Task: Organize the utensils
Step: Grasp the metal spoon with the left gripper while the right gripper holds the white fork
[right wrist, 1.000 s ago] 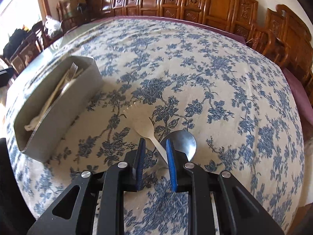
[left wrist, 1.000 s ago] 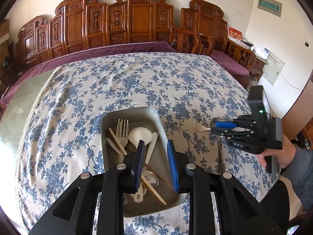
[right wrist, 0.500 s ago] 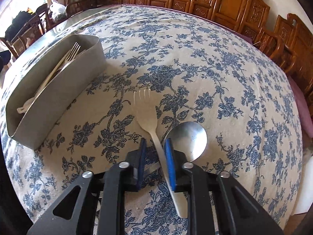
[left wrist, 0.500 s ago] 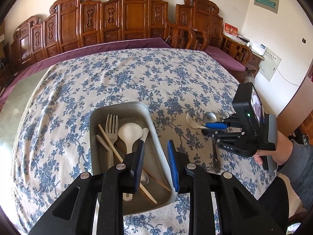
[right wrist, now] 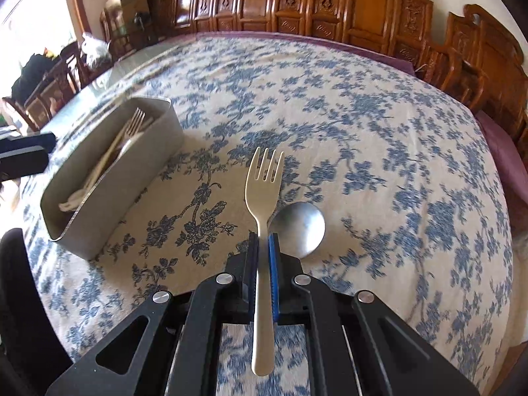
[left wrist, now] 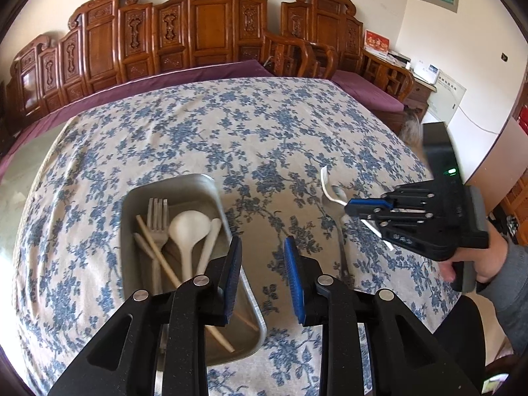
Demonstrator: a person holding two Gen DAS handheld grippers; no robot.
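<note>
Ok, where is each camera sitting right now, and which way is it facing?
Left wrist: on the open left gripper, above the tray, facing the far chairs; the right gripper and hand show at right.
Right wrist: on the right gripper, shut on the pale fork, facing across the table, tray at left.
Shared: tray, fork, metal spoon, tablecloth.

We see a table under a blue-floral tablecloth (left wrist: 231, 125). Ahead of the left tongs, carved wooden chairs (left wrist: 211, 26) line a cream wall (left wrist: 445, 49). To the right stands a wooden side cabinet (left wrist: 389, 72). Left of the right tongs, a bright window (right wrist: 36, 26) admits daylight.
</note>
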